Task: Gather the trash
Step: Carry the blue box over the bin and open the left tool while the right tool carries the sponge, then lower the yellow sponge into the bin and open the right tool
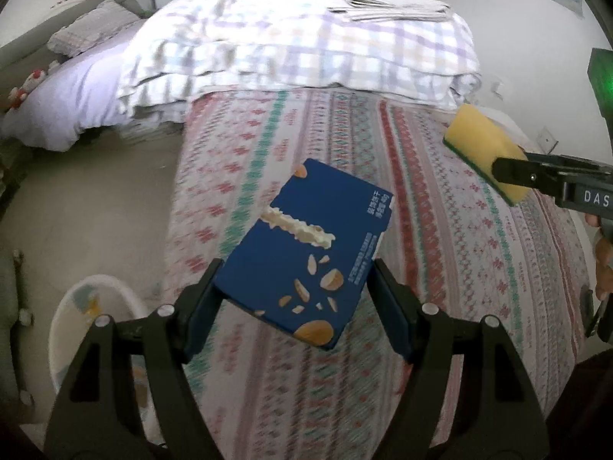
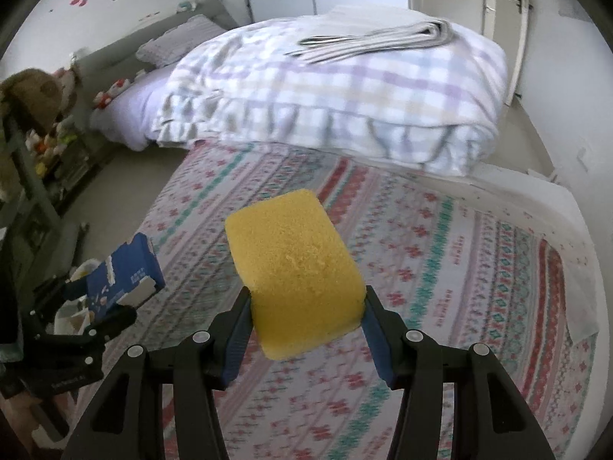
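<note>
My left gripper (image 1: 295,283) is shut on a blue snack box (image 1: 306,245) and holds it above the patterned bed cover (image 1: 440,249). The box also shows at the left of the right wrist view (image 2: 122,272), held by the left gripper (image 2: 115,299). My right gripper (image 2: 306,310) is shut on a yellow sponge (image 2: 295,260) with a green underside, held above the bed. The sponge shows at the right of the left wrist view (image 1: 482,145), with the right gripper (image 1: 509,176) behind it. A white trash bin (image 1: 95,329) stands on the floor at the lower left, beside the bed.
A folded checked quilt (image 1: 299,50) lies on the far part of the bed with folded newspapers (image 1: 387,9) on top. A second bed with a lilac sheet (image 1: 65,96) and pillow stands at the left. A shelf with toys (image 2: 42,122) is at the left.
</note>
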A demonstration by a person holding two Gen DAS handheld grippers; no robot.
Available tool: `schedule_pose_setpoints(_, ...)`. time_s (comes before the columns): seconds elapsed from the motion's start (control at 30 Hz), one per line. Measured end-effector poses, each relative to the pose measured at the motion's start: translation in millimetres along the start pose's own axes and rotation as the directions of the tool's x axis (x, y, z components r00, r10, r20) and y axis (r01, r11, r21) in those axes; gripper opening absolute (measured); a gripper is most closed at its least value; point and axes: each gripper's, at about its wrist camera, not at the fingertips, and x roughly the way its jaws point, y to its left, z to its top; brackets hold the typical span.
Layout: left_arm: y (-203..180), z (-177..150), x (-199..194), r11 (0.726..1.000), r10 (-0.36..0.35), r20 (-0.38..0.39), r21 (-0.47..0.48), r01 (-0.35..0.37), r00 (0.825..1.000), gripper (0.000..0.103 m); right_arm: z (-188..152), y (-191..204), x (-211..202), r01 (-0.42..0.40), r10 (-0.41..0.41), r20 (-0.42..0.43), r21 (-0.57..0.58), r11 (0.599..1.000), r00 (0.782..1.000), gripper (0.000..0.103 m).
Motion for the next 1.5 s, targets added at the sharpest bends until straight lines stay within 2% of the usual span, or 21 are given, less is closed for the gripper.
schedule_pose_setpoints(0.37,68,-28,-27,0.991,0.083,-0.012,-0.101,-0.084,0.996,0.075,-2,75,12,-0.07,0.069,-0.012,-0.091,0.993,0.998,0.055)
schedule_pose_setpoints(0.93,148,-69,-63,0.953,0.184,-0.029,-0.238,-0.186,0.982,0.075,-16,163,28,-0.192,0.184,-0.063,-0.173,0.966,0.981,0.055)
schedule_pose_setpoints(1.03,156,-74,-61,0.95,0.176,-0.055,-0.253,-0.184,0.983,0.083,-20,177,28,-0.208,0.199,-0.065,-0.199,0.958,0.978,0.056)
schedule_pose_setpoints(1.07,157,-77,-60,0.948,0.176,-0.066,-0.257,-0.187,0.982,0.088,-21,181,28,-0.211,0.202,-0.066,-0.21,0.955,0.977,0.056)
schedule_pose_setpoints(1.23,159,-84,-58,0.945,0.211,-0.107,-0.231,-0.231,0.972,0.09,-28,200,28,-0.222,0.21,-0.072,-0.256,0.941,0.975,0.056)
schedule_pose_setpoints(1.33,166,-88,-63,0.936,0.226,-0.115,-0.25,-0.248,0.967,0.09,-30,211,29,-0.224,0.212,-0.073,-0.275,0.935,0.975,0.056)
schedule_pose_setpoints(1.43,177,-94,-71,0.914,0.237,-0.124,-0.307,-0.264,0.964,0.09,-30,224,33,-0.239,0.224,-0.085,-0.285,0.928,0.971,0.056)
schedule_pose_setpoints(1.5,184,-98,-74,0.899,0.245,-0.135,-0.339,-0.277,0.96,0.096,-30,232,37,-0.253,0.235,-0.095,-0.29,0.923,0.967,0.056)
